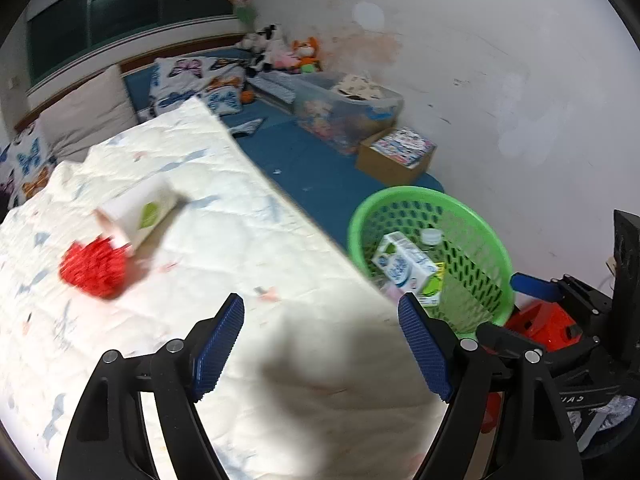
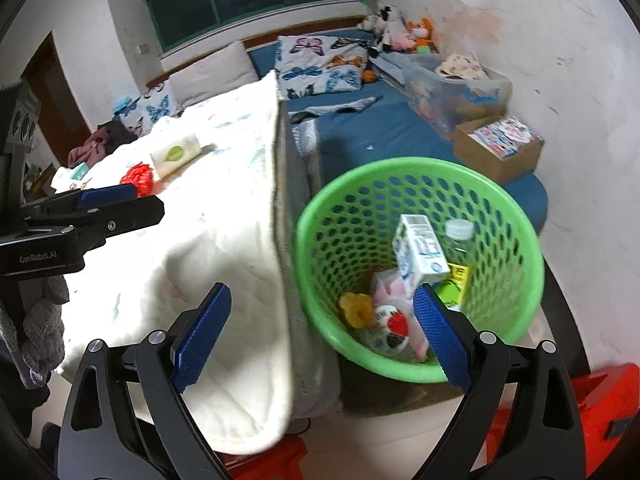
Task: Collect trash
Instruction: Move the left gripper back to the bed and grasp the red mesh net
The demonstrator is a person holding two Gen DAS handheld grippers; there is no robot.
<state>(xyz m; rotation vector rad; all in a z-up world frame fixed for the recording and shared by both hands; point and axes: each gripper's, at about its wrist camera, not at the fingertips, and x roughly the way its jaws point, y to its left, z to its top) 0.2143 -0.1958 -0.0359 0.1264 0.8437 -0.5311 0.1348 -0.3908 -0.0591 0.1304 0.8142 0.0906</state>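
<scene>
Firstly, in the left wrist view, the left gripper (image 1: 321, 352) hangs over a white quilted blanket (image 1: 224, 216) that covers the bed. Its blue ribbed pads (image 1: 220, 348) stand wide apart and nothing is between them. On the blanket, further ahead and to the left, lies a white paper box with a green leaf mark (image 1: 140, 210), and a red crinkled wrapper (image 1: 94, 266) lies against the box's near end; both are blurred. To the right, past the blanket edge, stands a round green plastic basket with holes (image 1: 472, 248). Inside it lie a white and blue milk carton (image 1: 404, 264) and a clear bottle with a white cap (image 1: 431, 237). Behind the basket, on a blue mat (image 1: 316, 164), are a brown cardboard box (image 1: 394, 156) and a clear storage bin (image 1: 344, 108).

Next, in the right wrist view, the right gripper (image 2: 322, 336) points down at the place where the blanket (image 2: 224, 248) hangs beside the green basket (image 2: 520, 280). Its fingers are also wide open and empty. The basket holds the milk carton (image 2: 420, 248), the bottle (image 2: 458, 232), a yellow crumpled piece (image 2: 356, 308) and a round lid with a red strawberry picture (image 2: 394, 324). The left gripper (image 2: 112, 204) shows from the side at the left, over the blanket. Beyond it lie the red wrapper (image 2: 140, 178) and the white box (image 2: 176, 154). A red plastic stool (image 2: 600, 408) stands at the lower right.
</scene>
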